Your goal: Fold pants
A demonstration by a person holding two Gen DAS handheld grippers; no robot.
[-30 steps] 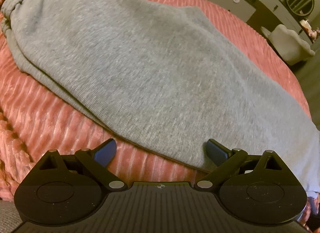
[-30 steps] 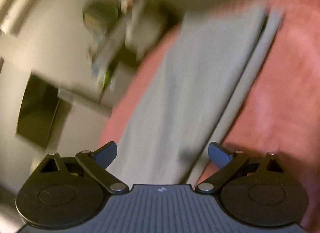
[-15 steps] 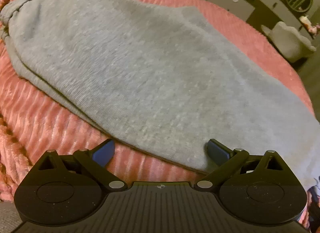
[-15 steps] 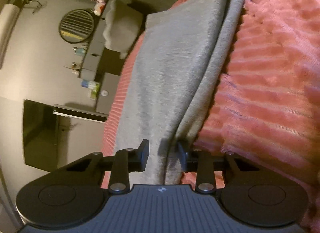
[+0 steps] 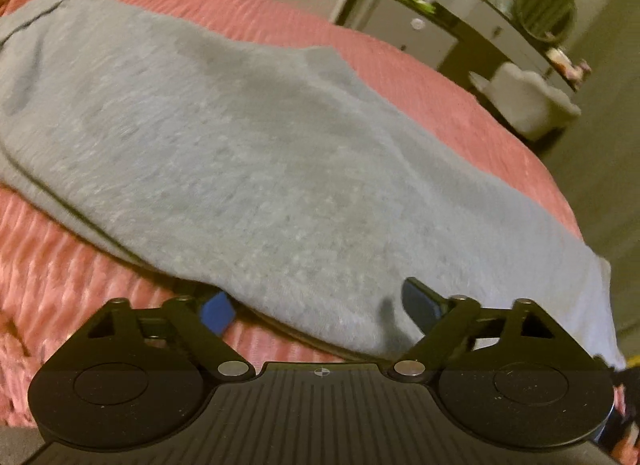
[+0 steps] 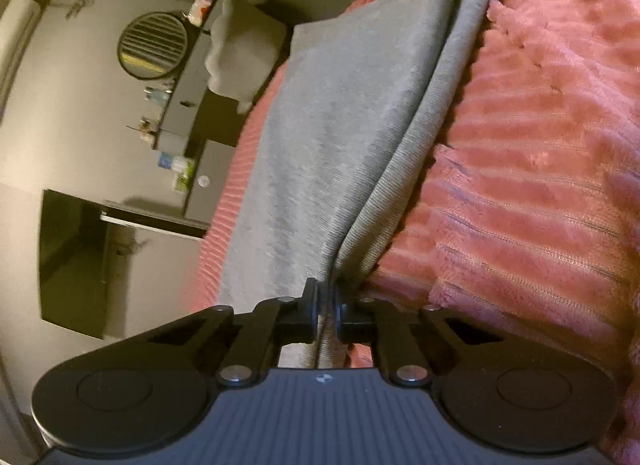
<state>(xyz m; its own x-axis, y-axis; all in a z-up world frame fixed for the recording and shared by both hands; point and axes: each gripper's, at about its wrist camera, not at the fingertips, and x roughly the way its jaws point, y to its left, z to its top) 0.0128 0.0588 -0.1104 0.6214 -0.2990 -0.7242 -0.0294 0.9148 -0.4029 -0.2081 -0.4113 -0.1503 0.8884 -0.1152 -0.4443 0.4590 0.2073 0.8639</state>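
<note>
pants (image 5: pixel 248 153): plain grey | bedspread (image 6: pixel 540 169): ribbed pink | claw pads (image 5: pixel 218 311): blue

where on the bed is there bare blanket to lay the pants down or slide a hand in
Bare ribbed pink blanket lies beside the grey knit pants, along their doubled edge, and on the far side before the bed's edge. Crowded: the near hem, where the right gripper pinches it and the left gripper straddles it.

right hand-held gripper (image 6: pixel 328 315) clamped pants (image 6: pixel 348 137); left hand-held gripper (image 5: pixel 316 305) closing around edge.
</note>
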